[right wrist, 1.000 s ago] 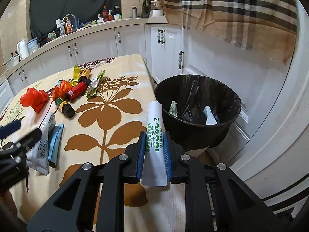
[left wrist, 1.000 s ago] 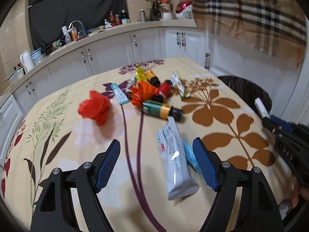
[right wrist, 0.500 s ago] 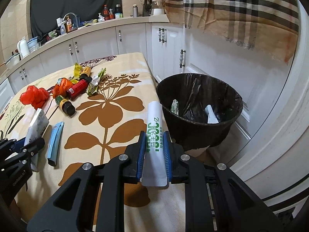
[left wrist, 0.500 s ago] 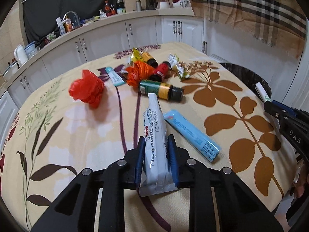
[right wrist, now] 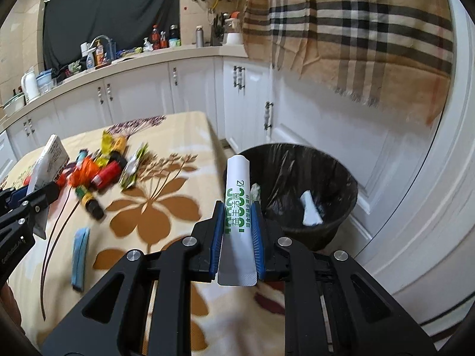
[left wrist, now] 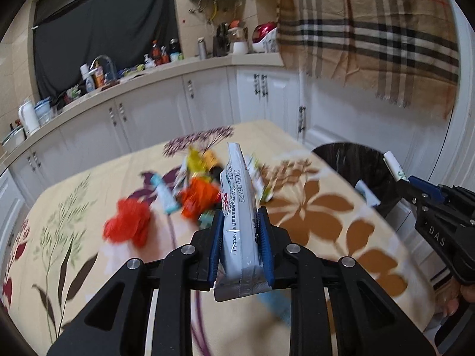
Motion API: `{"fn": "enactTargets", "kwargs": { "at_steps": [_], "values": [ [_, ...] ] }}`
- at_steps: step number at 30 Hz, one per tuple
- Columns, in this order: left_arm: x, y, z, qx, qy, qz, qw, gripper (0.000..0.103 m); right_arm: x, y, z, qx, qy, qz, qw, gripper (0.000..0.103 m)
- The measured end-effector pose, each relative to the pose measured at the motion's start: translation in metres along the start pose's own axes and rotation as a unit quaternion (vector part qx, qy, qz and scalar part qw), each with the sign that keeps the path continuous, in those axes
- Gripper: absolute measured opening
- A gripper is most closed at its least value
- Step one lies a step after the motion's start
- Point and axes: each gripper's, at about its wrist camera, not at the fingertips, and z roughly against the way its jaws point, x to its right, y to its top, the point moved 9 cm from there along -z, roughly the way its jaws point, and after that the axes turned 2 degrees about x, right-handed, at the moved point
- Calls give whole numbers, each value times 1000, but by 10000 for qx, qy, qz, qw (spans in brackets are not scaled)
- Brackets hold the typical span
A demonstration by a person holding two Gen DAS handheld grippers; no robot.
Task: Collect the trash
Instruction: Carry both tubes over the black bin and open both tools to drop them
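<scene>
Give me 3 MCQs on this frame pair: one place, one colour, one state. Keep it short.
1. Where is the trash bin?
A. On the table
B. On the floor past the table's edge, by the white cabinets
C. On the counter

2. What colour is the print on the white tube in the right claw?
A. Green
B. Red
C. Black

3. What state is the left claw in?
A. Open over the table
B. Shut with nothing in it
C. Shut on the white pouch

Key:
1 B: the right wrist view shows the bin standing lower than the table, beside the cabinet doors.
2 A: the lettering on the tube is green.
3 C: both blue pads press the pouch's sides, and it is lifted clear of the tablecloth.
</scene>
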Motion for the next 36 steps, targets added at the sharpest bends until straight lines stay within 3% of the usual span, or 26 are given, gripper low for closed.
{"fn": "enactTargets", "kwargs": {
  "at_steps": [10, 19, 36],
  "values": [
    [40, 60, -32, 327, -353, -76, 9988, 24, 37, 42, -17, 319, -394, -178, 9986, 18],
    [89, 93, -70, 417, -615, -409, 9964, 24, 71, 70, -46, 437, -690, -323, 9961, 18],
    [158, 116, -151, -4, -806, -911, 9926, 24, 126, 66, -121, 86, -1001, -771, 9919, 18]
  ]
}}
